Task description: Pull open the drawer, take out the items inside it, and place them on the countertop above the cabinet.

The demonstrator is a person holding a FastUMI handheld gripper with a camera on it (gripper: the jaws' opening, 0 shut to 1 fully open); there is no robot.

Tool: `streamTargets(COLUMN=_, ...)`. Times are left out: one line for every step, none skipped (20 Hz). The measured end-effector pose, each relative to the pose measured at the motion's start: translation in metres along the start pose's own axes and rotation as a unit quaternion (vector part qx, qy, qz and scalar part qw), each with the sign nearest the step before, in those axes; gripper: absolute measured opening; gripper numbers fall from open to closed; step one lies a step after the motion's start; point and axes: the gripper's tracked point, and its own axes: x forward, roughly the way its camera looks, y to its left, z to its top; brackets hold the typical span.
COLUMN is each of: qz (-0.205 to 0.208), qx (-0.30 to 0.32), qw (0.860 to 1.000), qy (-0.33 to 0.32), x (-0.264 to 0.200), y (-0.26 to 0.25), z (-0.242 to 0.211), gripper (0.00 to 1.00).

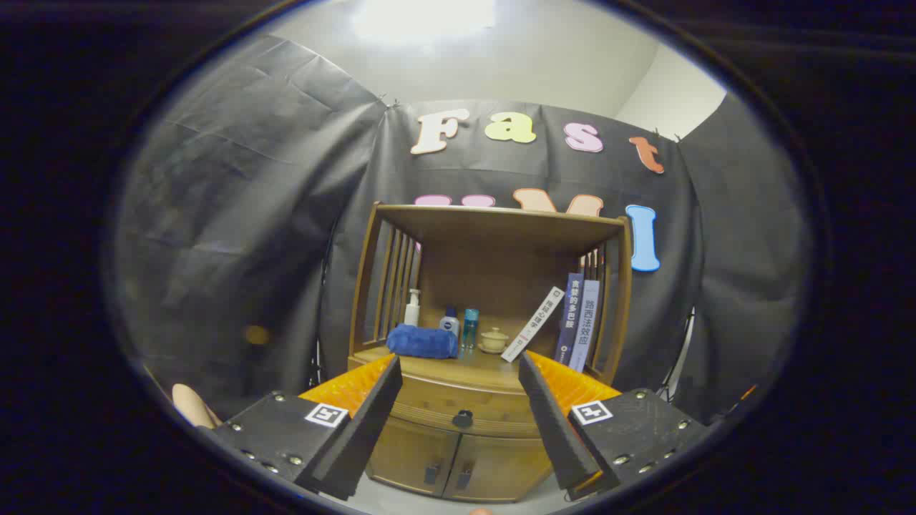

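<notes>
Gripper view, facing a wooden cabinet [465, 436] set against the booth's black cloth wall. The gripper [461, 375] has its two fingers spread wide apart, pinching nothing; the cabinet front shows in the gap between them.

The drawer [458, 402] lies between the fingers and beyond their tips, directly under the countertop — it is closed, its dark round knob [462, 418] centred on the front. Below the drawer are two cabinet doors [447, 465], each with a small dark handle near the middle seam.

The countertop [469, 365] above the drawer carries, from left to right: a rolled blue towel [422, 341] lying on its side, a white pump bottle [412, 307] behind it, a dark blue bottle with a white cap [449, 323], a slim teal bottle [470, 327], and a small cream lidded cup on a saucer [494, 339]. Further right a white book [533, 323] leans against two upright books [577, 322] that stand by the slatted side wall. A flat wooden shelf top [501, 218] roofs the open compartment.
</notes>
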Motion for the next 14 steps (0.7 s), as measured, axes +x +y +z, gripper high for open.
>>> streamTargets(qz=0.001, qx=0.001, qw=1.0, qy=0.002, x=-0.002, y=0.002, z=-0.001, gripper=0.98)
streamTargets(qz=0.0, qx=-0.001, qw=1.0, qy=0.005, x=-0.002, y=0.004, z=-0.004, gripper=0.98)
streamTargets(qz=0.0, qx=-0.005, qw=1.0, qy=0.007, x=-0.003, y=0.005, z=-0.005, gripper=0.98)
streamTargets(qz=0.001, qx=-0.009, qw=1.0, qy=0.01, x=-0.003, y=0.006, z=-0.007, gripper=0.98)
streamTargets(qz=0.001, qx=-0.009, qw=1.0, qy=0.01, x=-0.004, y=0.008, z=-0.009, gripper=0.98)
streamTargets(qz=0.003, qx=-0.009, qw=1.0, qy=0.011, x=-0.005, y=0.011, z=-0.011, gripper=0.98)
streamTargets(qz=0.002, qx=-0.007, qw=1.0, qy=0.013, x=-0.006, y=0.012, z=-0.013, gripper=0.98)
streamTargets(qz=0.002, qx=-0.005, qw=1.0, qy=0.015, x=-0.006, y=0.012, z=-0.016, gripper=0.98)
streamTargets(qz=0.002, qx=-0.004, qw=1.0, qy=0.016, x=-0.006, y=0.014, z=-0.017, gripper=0.98)
streamTargets(qz=0.003, qx=-0.005, qw=1.0, qy=0.019, x=-0.006, y=0.016, z=-0.021, gripper=0.98)
streamTargets(qz=0.003, qx=-0.007, qw=1.0, qy=0.022, x=-0.006, y=0.016, z=-0.024, gripper=0.98)
streamTargets(qz=0.003, qx=-0.01, qw=1.0, qy=0.025, x=-0.006, y=0.017, z=-0.027, gripper=0.98)
streamTargets(qz=0.002, qx=-0.01, qw=1.0, qy=0.026, x=-0.006, y=0.018, z=-0.03, gripper=0.98)
streamTargets(qz=0.001, qx=-0.009, qw=1.0, qy=0.028, x=-0.006, y=0.02, z=-0.033, gripper=0.98)
